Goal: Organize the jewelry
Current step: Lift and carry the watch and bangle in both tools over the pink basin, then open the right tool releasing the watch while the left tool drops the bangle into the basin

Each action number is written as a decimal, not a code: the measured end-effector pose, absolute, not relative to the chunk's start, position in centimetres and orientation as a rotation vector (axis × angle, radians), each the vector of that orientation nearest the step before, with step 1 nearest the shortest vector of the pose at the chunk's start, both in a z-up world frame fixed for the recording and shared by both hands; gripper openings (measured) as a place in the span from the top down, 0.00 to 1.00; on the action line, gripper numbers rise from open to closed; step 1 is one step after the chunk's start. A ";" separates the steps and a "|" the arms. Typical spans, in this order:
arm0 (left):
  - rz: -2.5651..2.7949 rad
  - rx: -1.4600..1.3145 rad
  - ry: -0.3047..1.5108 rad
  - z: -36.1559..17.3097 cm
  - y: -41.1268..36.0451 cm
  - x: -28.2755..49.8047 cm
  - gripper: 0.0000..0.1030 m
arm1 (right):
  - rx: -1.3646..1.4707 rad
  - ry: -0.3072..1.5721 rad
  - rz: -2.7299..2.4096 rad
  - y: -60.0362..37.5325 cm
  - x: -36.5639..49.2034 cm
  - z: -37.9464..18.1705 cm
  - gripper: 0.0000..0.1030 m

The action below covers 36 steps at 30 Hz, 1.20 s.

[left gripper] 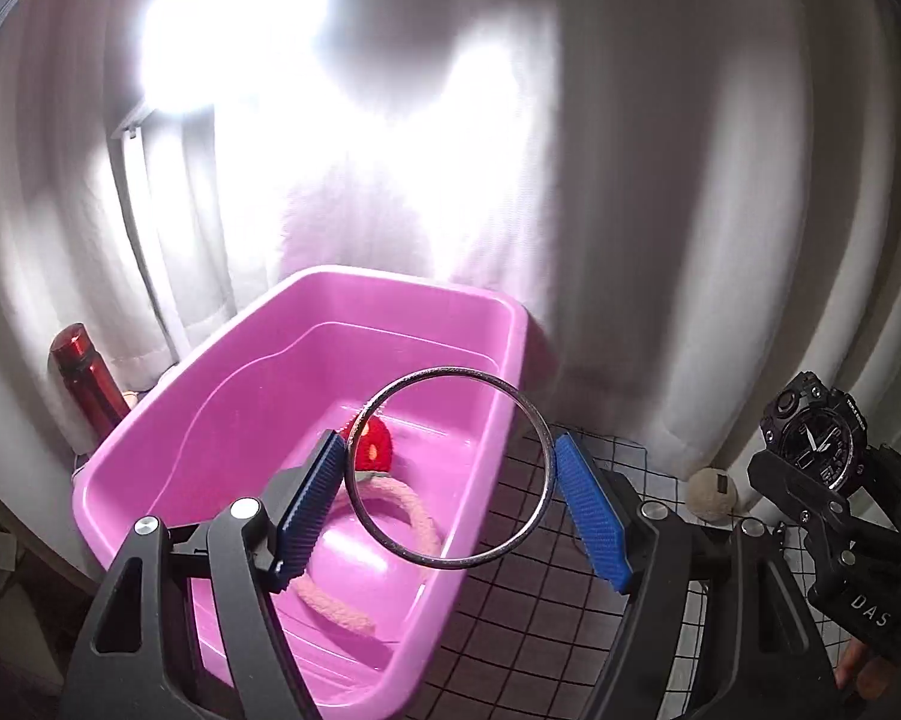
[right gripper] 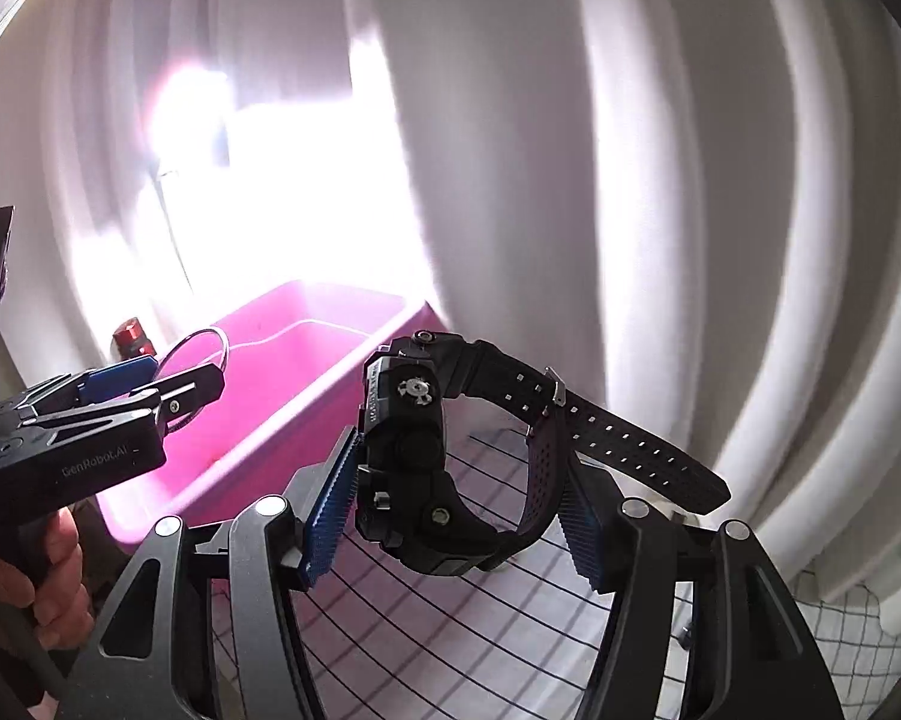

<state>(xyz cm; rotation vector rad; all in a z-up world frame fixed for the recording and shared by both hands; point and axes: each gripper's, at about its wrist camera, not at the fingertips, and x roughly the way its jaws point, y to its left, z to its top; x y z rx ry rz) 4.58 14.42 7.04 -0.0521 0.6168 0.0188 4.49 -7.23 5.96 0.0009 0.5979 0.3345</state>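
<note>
My left gripper [left gripper: 450, 492] is shut on a silver bangle [left gripper: 531, 414], held across its width between the blue pads, in the air over the right side of a pink plastic tub [left gripper: 168, 420]. Inside the tub lie a pink fuzzy headband [left gripper: 417, 510] and a red piece [left gripper: 375, 447]. My right gripper [right gripper: 456, 510] is shut on a black wristwatch [right gripper: 405, 450], whose strap sticks out to the right. The watch also shows in the left wrist view [left gripper: 816, 438], right of the tub. The left gripper with the bangle [right gripper: 210, 339] shows in the right wrist view, over the tub [right gripper: 306, 372].
A white cloth with a black grid [left gripper: 540, 618] covers the table. A red bottle [left gripper: 84, 378] stands behind the tub's left side. A small pale ball [left gripper: 711, 492] lies near the white curtain [left gripper: 660, 180] behind.
</note>
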 end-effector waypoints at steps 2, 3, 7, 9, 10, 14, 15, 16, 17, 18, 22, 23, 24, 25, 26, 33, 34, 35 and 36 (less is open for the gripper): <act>0.064 -0.058 0.618 7.2 16.7 4.8 0.32 | -0.011 0.591 0.382 -4.7 5.5 6.4 0.43; 0.085 -0.064 0.619 7.2 17.9 4.8 0.32 | -0.018 0.592 0.405 -3.5 6.1 6.6 0.43; 0.159 -0.096 0.636 6.8 22.2 5.3 0.32 | -0.049 0.596 0.496 1.4 8.0 7.2 0.43; 0.189 -0.105 0.644 6.5 23.8 5.7 0.32 | -0.061 0.598 0.539 3.7 8.6 7.5 0.43; 0.199 -0.108 0.649 6.4 24.2 5.6 0.32 | -0.066 0.605 0.557 4.8 9.0 7.4 0.43; 0.233 -0.130 0.671 5.6 26.6 5.8 0.32 | -0.090 0.639 0.595 8.2 11.0 7.0 0.43; 0.239 -0.133 0.675 5.4 27.1 5.9 0.32 | -0.100 0.649 0.603 8.9 11.2 7.1 0.43; 0.245 -0.134 0.680 5.1 27.4 6.1 0.32 | -0.111 0.658 0.608 9.5 11.5 7.0 0.43; 0.247 -0.133 0.690 4.7 27.7 6.4 0.32 | -0.125 0.665 0.614 10.1 11.8 6.9 0.43; 0.247 -0.133 0.704 4.2 27.9 6.9 0.32 | -0.140 0.677 0.620 10.8 12.2 6.7 0.43; 0.242 -0.129 0.748 2.6 28.1 8.2 0.32 | -0.161 0.751 0.612 13.3 14.6 5.1 0.43; 0.241 -0.128 0.754 2.3 28.1 8.4 0.32 | -0.162 0.769 0.605 13.7 15.1 4.5 0.43; 0.240 -0.126 0.763 2.1 28.1 8.6 0.32 | -0.168 0.781 0.594 14.0 15.5 4.2 0.43; 0.240 -0.127 0.773 1.9 28.2 8.7 0.32 | -0.173 0.792 0.586 14.1 15.9 3.8 0.43; 0.239 -0.129 0.782 1.6 28.3 8.9 0.32 | -0.177 0.807 0.578 14.2 16.1 3.5 0.43; 0.244 -0.145 0.819 0.5 28.7 9.3 0.32 | -0.248 0.833 0.529 15.7 17.0 1.8 0.42; 0.243 -0.150 0.816 0.5 28.8 9.2 0.32 | -0.248 0.836 0.525 15.8 17.2 1.8 0.42; 0.249 -0.147 0.815 0.5 28.8 9.2 0.32 | -0.244 0.843 0.518 15.8 17.4 1.7 0.41; 0.256 -0.142 0.817 0.5 28.9 9.2 0.31 | -0.240 0.857 0.510 15.7 17.6 1.6 0.41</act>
